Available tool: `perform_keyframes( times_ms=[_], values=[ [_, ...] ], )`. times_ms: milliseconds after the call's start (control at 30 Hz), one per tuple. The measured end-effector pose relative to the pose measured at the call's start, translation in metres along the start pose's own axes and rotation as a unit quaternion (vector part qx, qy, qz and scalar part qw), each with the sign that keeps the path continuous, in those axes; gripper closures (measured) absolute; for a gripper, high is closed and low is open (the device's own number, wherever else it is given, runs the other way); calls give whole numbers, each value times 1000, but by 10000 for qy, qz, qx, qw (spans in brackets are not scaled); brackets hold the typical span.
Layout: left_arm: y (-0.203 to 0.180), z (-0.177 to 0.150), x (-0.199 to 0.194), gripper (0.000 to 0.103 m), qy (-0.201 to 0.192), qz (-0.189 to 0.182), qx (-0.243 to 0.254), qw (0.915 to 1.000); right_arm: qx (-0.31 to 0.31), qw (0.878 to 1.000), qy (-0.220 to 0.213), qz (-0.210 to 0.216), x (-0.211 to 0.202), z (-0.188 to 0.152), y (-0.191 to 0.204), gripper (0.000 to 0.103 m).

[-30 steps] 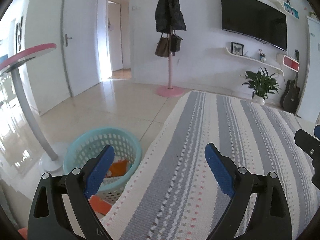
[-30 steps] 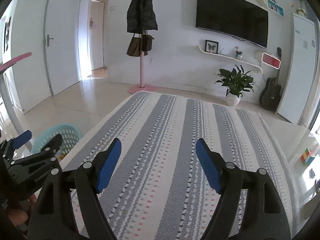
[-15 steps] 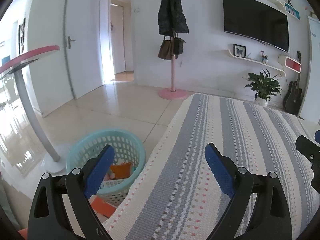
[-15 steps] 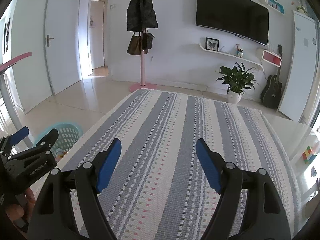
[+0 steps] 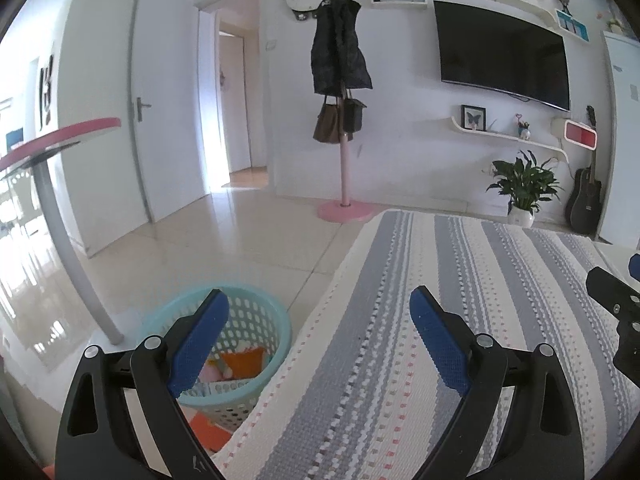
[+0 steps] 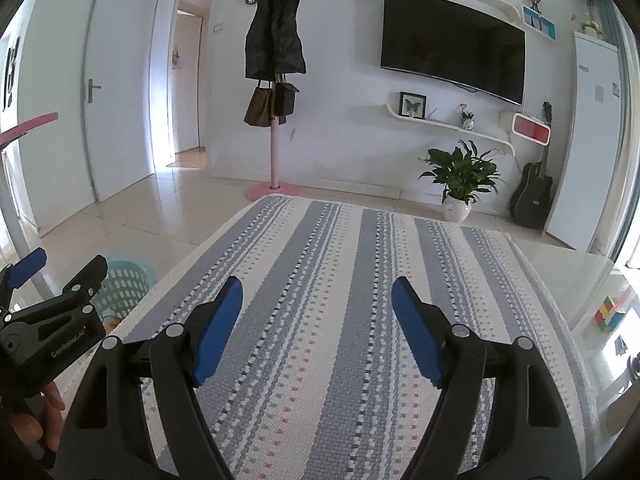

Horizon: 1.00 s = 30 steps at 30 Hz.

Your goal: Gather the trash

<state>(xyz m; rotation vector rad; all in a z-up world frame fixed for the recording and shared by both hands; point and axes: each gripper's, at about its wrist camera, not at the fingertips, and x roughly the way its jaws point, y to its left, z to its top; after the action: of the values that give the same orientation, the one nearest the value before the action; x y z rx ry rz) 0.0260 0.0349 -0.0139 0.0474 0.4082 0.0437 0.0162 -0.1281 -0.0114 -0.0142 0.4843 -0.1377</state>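
A turquoise mesh basket (image 5: 264,320) stands on the tile floor beside the table's left edge, with orange and pink trash (image 5: 240,364) inside. More orange pieces (image 5: 208,430) lie on the floor by its base. My left gripper (image 5: 320,336) hangs open over the table edge, its left finger in front of the basket, nothing between the blue pads. My right gripper (image 6: 316,328) is open over the striped tablecloth (image 6: 340,280), empty too. The basket (image 6: 128,284) shows again at the left of the right wrist view, behind the left gripper (image 6: 48,280) held by a hand.
A pink-topped stand with a grey pole (image 5: 68,240) rises left of the basket. A coat rack (image 5: 344,140), potted plant (image 5: 524,188) and guitar (image 5: 584,200) line the far wall. A coloured cube (image 6: 610,314) rests on a glass surface right of the tablecloth.
The left wrist view has tilted up and shifted slightly, so the basket sits lower in frame and more wall shows. The right gripper has stayed still. Both stay open.
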Motion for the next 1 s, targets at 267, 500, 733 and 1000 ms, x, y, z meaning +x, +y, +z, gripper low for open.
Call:
perform_keyframes(
  times_ms=[267, 500, 733, 1000],
  values=[
    [0, 1, -1, 14, -70, -13, 28, 10000, 287, 9996, -37, 39, 3, -1, -10, 30],
    [-1, 3, -1, 14, -114, -29, 53, 9999, 316, 9995, -50, 26, 2, -1, -10, 27],
    [-2, 3, -2, 14, -133, -50, 68, 9999, 183, 9998, -111, 1, 1, 0, -6, 25],
    [-3, 3, -3, 12, -177, -68, 95, 9998, 196, 9997, -157, -19, 1, -1, -7, 25]
  ],
)
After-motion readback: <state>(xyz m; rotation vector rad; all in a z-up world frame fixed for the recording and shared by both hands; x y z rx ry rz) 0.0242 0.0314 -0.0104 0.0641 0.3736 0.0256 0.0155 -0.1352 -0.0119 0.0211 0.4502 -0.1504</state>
